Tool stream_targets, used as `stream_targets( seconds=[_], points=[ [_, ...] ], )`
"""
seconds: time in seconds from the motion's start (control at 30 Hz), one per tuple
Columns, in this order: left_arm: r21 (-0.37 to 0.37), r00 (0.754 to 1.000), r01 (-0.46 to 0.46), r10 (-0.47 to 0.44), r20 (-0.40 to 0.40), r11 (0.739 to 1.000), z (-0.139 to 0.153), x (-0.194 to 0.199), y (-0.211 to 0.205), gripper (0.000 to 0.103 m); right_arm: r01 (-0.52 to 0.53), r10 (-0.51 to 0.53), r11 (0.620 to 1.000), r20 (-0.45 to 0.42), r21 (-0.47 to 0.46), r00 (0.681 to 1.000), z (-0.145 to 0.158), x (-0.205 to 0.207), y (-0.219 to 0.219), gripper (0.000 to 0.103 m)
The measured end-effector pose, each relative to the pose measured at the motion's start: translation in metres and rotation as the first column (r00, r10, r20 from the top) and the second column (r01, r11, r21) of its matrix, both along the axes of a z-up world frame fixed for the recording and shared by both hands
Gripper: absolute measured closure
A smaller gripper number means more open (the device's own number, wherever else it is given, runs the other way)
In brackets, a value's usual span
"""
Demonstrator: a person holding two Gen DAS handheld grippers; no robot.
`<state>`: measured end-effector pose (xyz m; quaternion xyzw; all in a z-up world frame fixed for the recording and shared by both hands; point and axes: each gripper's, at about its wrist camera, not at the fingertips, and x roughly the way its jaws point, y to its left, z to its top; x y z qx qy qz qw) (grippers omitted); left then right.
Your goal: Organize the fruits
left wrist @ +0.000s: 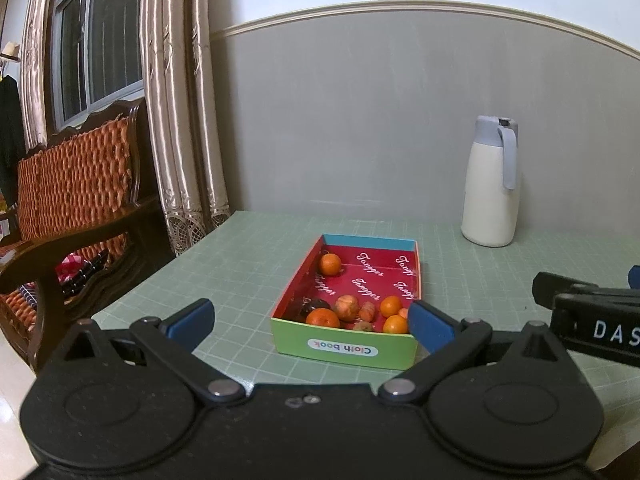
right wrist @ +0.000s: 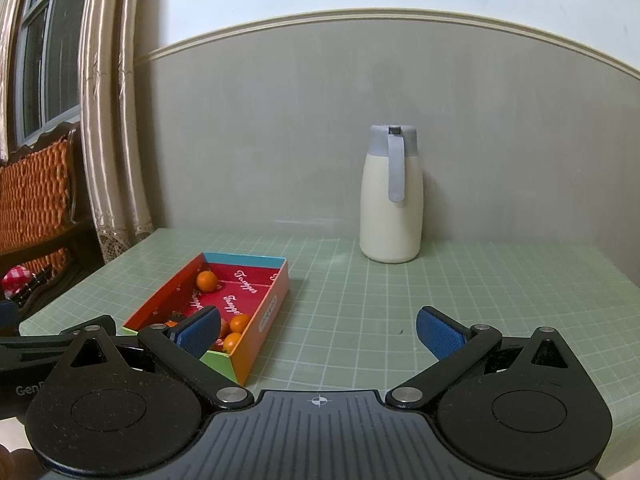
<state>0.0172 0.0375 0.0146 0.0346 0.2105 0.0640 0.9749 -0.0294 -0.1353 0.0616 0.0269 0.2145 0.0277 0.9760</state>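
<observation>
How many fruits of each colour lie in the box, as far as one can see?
Orange fruits: 4
Reddish-pale fruits: 3
Dark fruit: 1
Total: 8, not counting an orange bit near the right wall of the box, which is mostly hidden.

orange fruits (left wrist: 330,264) in red-lined green box (left wrist: 344,346), pale green grid mat (left wrist: 240,264), cream-and-grey flask (left wrist: 490,184)

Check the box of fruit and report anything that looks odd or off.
One thing stands out: a dark, nearly black item lies among the oranges at the near end of the box, possibly spoiled fruit, too unclear to tell. Nothing has spilled onto the table.
</observation>
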Motion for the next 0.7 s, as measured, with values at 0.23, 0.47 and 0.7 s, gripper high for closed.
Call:
stream_targets(
  seconds=[0.23, 0.47, 0.7],
  points=[
    [-0.007, 1.0, 0.002, -0.002, -0.006, 1.0, -0.0004, 0.0015, -0.0007, 0.006, 0.003, -0.003, 1.0, -0.002, 0.004, 1.0, -0.0006, 0.001, -0.0009, 0.0],
    [-0.015, 1.0, 0.002, -0.002, -0.009, 1.0, -0.0001, 0.0028, 0.0003, 0.006, 0.004, -0.004, 1.0, -0.002, 0.005, 1.0, -0.0008, 0.0018, -0.0011, 0.0],
    [-0.021, 1.0, 0.003, -0.003, -0.012, 1.0, 0.0002, 0.0034, 0.0016, 0.006, 0.01, -0.01, 1.0, 0.003, -0.003, 1.0, -0.0012, 0.0018, -0.0002, 0.0]
  ],
)
